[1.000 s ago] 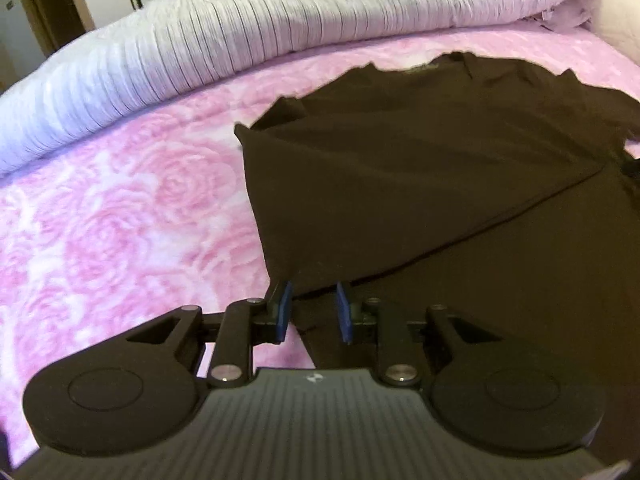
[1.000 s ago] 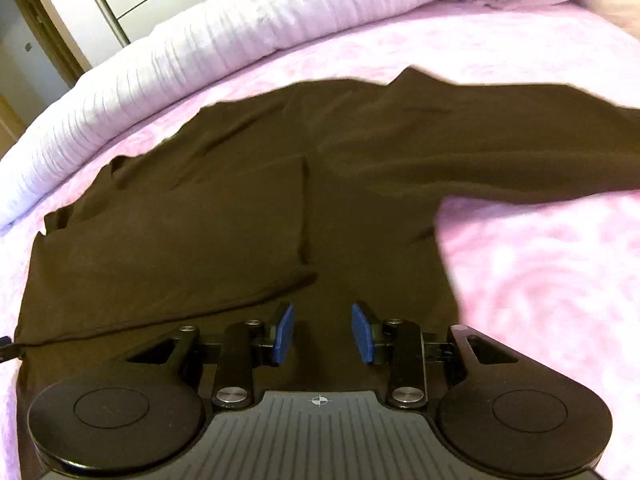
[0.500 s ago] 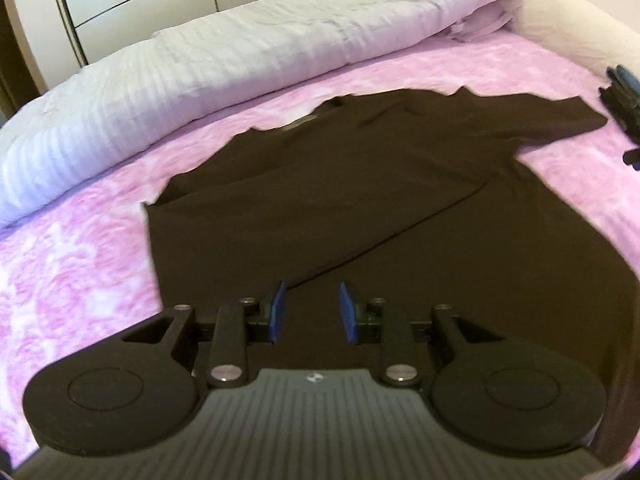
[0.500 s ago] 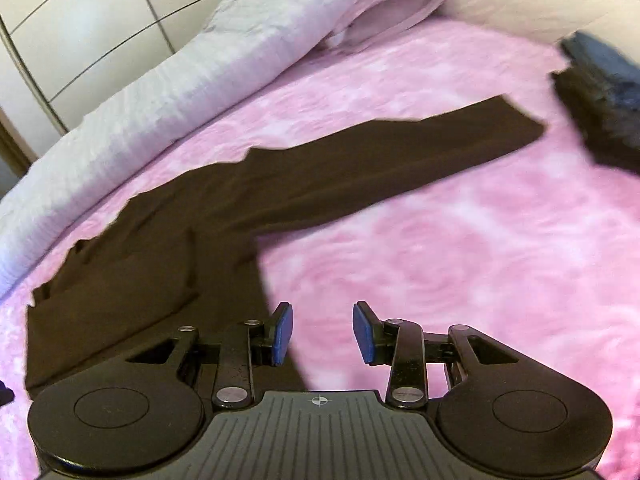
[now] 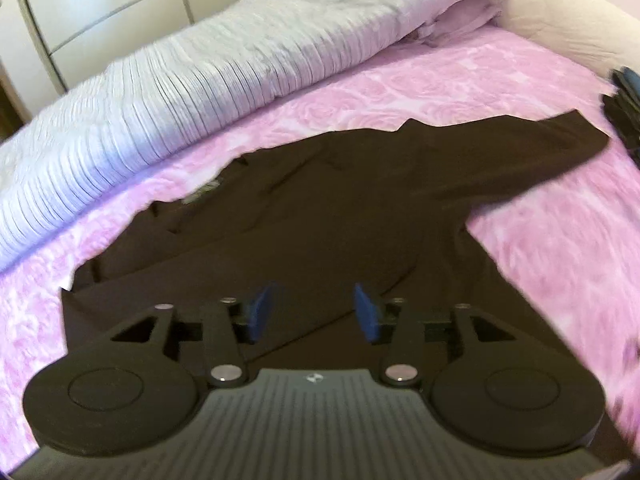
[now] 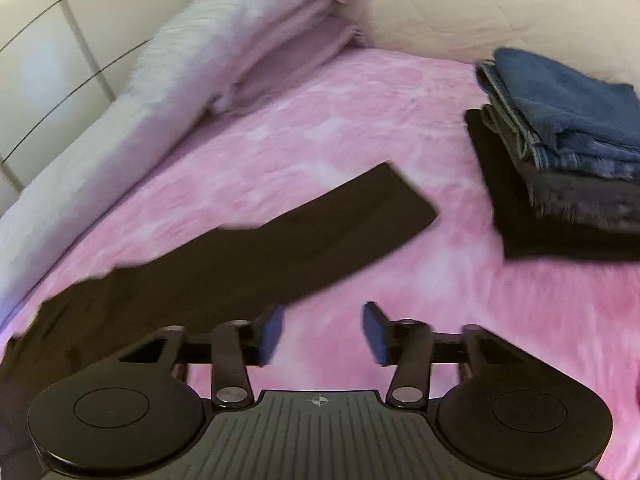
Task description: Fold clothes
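Dark shirt [image 5: 340, 200] spread on pink bed [image 5: 560, 220], left tool [image 5: 316, 312] and right tool [image 6: 324, 332] jaws opening, nothing between them, folded stack [image 6: 560, 152] nearby

A shirt [image 5: 340, 208] lies flat on the bed [image 6: 360, 128], one sleeve [image 6: 320, 224] stretched out to the right. Beyond it, along the bed's far side, lies a rolled duvet [image 5: 180, 92]. Right of the sleeve, apart from it, sits a stack of folded clothes [image 6: 560, 160].

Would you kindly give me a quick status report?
Left gripper and right gripper opening, nothing between fingers. Brown shirt flat on bed, one sleeve outstretched. Folded stack beside, apart.
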Action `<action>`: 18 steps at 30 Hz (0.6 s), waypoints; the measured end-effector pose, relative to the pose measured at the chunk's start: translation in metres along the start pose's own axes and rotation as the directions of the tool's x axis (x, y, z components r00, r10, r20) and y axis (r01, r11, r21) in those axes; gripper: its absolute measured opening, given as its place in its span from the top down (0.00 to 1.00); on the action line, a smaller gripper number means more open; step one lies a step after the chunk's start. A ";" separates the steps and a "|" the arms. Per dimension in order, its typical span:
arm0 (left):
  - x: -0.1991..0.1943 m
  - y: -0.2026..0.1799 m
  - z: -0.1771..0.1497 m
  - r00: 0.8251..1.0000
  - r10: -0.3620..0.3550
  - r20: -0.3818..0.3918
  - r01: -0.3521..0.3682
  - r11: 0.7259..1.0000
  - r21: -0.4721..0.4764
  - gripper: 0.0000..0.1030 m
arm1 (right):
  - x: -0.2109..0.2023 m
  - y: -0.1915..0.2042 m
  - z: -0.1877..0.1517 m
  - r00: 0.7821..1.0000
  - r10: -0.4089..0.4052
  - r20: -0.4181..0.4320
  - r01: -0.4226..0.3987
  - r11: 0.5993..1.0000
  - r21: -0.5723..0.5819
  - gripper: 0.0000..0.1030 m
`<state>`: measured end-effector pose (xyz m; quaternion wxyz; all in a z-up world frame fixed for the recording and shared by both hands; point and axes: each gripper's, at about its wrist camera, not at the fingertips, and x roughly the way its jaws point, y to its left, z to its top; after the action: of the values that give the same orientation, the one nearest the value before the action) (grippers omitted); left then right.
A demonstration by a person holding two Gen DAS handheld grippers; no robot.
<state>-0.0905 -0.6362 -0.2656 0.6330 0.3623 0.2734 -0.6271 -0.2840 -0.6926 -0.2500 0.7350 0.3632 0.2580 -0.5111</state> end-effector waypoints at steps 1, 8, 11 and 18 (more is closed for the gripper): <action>0.008 -0.009 0.006 1.000 0.008 -0.018 -0.008 1.000 -0.013 0.57 | 0.015 -0.012 0.011 1.000 -0.005 0.006 0.005 1.000 0.027 0.43; 0.040 -0.077 0.022 0.997 -0.019 -0.081 0.022 0.999 0.039 0.55 | 0.093 -0.070 0.036 1.000 -0.018 -0.004 0.019 0.969 0.246 0.42; 0.045 -0.093 0.027 0.996 -0.021 -0.081 0.026 0.998 0.060 0.53 | 0.102 -0.082 0.039 1.000 0.018 0.023 -0.024 0.959 0.282 0.43; 0.044 -0.078 0.022 0.997 0.014 -0.072 -0.011 0.999 0.049 0.53 | 0.087 -0.063 0.057 0.997 0.069 0.027 -0.073 0.977 0.200 0.97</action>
<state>-0.1679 -0.6764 -0.2968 0.6177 0.4016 0.2787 -0.6160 -0.3131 -0.8005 -0.2983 0.7149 0.4392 0.1848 -0.5117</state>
